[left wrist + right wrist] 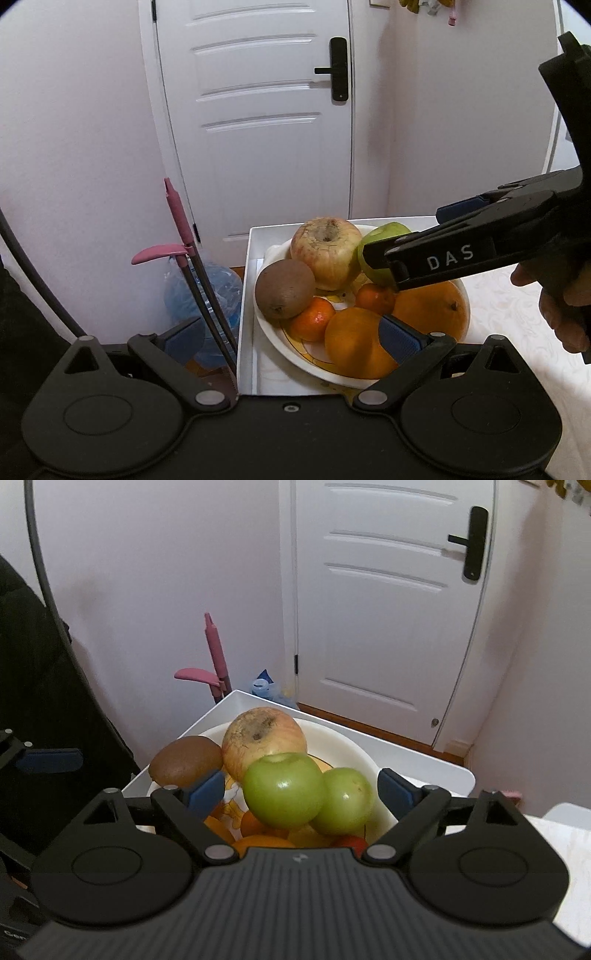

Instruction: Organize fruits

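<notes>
The left wrist view looks across a white plate (pixel 275 341) heaped with fruit, set inside a white tray (pixel 246 314) on the table: one russet-skinned apple (pixel 325 251), one kiwi (pixel 284 288), two small mandarins (pixel 312 323), two large oranges (pixel 356 343) and only a sliver of one green apple (pixel 384 236), mostly hidden behind the right gripper (pixel 413 236), which reaches in from the right with a hand (pixel 561 306) on its grip. The right wrist view shows what that gripper hides: two green apples (pixel 284 790) side by side on top of the pile, lying between its spread blue pads (pixel 207 788) with a gap on each side, so its jaws stand apart and grasp nothing. There the oranges show only as scraps beneath the apples. The left gripper (pixel 291 338) also has its jaws wide apart, one pad over the near orange, the other off the tray's left edge, and nothing is clamped.
</notes>
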Available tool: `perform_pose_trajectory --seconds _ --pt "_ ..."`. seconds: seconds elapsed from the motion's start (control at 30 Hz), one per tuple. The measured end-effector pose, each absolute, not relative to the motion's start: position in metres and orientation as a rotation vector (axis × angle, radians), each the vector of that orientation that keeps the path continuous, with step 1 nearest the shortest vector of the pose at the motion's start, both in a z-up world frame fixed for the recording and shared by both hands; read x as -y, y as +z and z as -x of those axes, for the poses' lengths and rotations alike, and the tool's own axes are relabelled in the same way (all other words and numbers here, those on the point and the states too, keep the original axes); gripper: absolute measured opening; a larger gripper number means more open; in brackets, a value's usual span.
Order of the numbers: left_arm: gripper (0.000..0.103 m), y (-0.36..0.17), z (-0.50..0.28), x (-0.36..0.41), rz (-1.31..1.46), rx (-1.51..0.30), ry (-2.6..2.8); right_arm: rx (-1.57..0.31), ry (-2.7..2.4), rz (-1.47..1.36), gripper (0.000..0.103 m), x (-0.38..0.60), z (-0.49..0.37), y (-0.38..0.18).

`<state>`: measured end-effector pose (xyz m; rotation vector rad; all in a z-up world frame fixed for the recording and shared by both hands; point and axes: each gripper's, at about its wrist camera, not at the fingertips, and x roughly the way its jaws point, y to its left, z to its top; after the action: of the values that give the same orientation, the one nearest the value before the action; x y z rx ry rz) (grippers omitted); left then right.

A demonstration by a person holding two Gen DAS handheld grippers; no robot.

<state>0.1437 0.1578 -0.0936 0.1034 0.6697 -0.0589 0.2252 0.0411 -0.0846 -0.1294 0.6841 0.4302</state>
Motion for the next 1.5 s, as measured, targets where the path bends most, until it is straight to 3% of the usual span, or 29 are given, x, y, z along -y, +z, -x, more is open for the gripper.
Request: perform_pose_trajectory --seconds 0.37,0.93,1.5 --pt "0.102 -0.081 -0.136 -0.146 -0.114 -0.657 -0.063 -0.663 0.392 0.069 0.103 -0.005 -0.199 -0.052" --pt "0.102 -0.002 -0.055 -0.064 -0.089 -0.563 -0.026 -0.618 0.204 0.037 0.103 0.135 -0.076 0.026" --pt "0.103 0.015 0.003 -0.017 -0.053 -0.582 -0.013 -0.706 0.061 0.011 0.103 0.190 0.000 0.017"
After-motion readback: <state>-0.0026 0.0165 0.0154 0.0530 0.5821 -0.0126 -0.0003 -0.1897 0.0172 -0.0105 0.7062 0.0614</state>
